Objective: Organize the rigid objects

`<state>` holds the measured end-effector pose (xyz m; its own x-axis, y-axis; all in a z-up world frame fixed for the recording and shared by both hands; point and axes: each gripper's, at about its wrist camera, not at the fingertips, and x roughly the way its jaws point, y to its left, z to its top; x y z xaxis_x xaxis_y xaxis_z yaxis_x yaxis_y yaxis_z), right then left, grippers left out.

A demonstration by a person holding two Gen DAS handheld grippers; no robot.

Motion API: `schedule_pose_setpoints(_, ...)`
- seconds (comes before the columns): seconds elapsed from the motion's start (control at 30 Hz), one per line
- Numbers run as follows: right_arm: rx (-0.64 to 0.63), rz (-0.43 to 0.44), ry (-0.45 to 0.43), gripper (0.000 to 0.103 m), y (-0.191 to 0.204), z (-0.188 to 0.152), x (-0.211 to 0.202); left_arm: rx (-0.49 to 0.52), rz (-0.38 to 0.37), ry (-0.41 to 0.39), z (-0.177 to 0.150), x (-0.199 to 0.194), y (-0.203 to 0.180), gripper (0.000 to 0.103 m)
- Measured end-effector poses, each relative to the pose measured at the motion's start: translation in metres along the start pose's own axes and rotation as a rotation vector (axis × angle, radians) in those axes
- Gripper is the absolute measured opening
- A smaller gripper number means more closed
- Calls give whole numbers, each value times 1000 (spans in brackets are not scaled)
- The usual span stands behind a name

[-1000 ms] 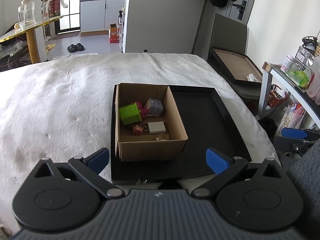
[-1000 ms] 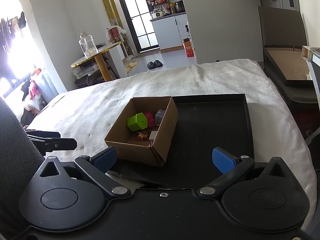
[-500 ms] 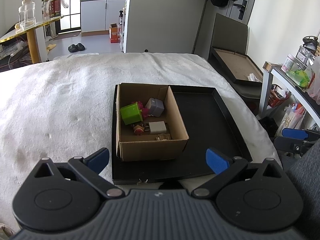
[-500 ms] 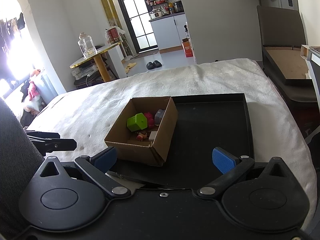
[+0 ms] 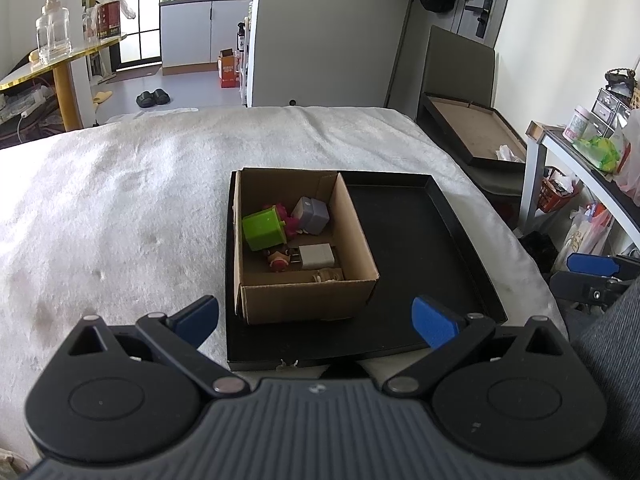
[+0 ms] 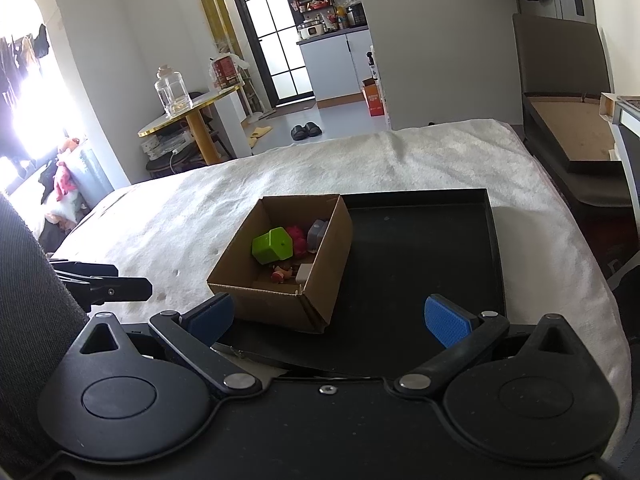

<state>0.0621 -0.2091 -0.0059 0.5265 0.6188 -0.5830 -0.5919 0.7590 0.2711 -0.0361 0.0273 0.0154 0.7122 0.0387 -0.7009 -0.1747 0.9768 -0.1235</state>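
Observation:
A brown cardboard box (image 5: 304, 304) stands in the left part of a black tray (image 5: 416, 240) on a white blanket. In the box lie a green block (image 5: 262, 230), a grey cube (image 5: 311, 215), a white charger (image 5: 316, 257), a pink toy (image 5: 291, 222) and a small figure (image 5: 280, 262). My left gripper (image 5: 316, 318) is open and empty, near the tray's front edge. My right gripper (image 6: 328, 316) is open and empty, above the tray's front edge; the box (image 6: 280, 304) and tray (image 6: 420, 256) lie ahead of it.
The white blanket (image 5: 120, 208) covers the surface around the tray. A dark chair and framed board (image 5: 472, 136) stand beyond the right edge. A side table with clutter (image 5: 592, 148) is at far right. A gold round table with a glass jar (image 6: 176, 100) stands far left.
Both grippers have shifted only slightly; the box and tray sit a touch higher in the left wrist view. Nothing was grasped or released.

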Motion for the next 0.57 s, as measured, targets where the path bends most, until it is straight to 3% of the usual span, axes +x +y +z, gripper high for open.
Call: schedule_pose_setpoints(0.57, 27, 20, 11, 103, 0, 0, 3, -6, -7, -5, 0, 0, 2, 102)
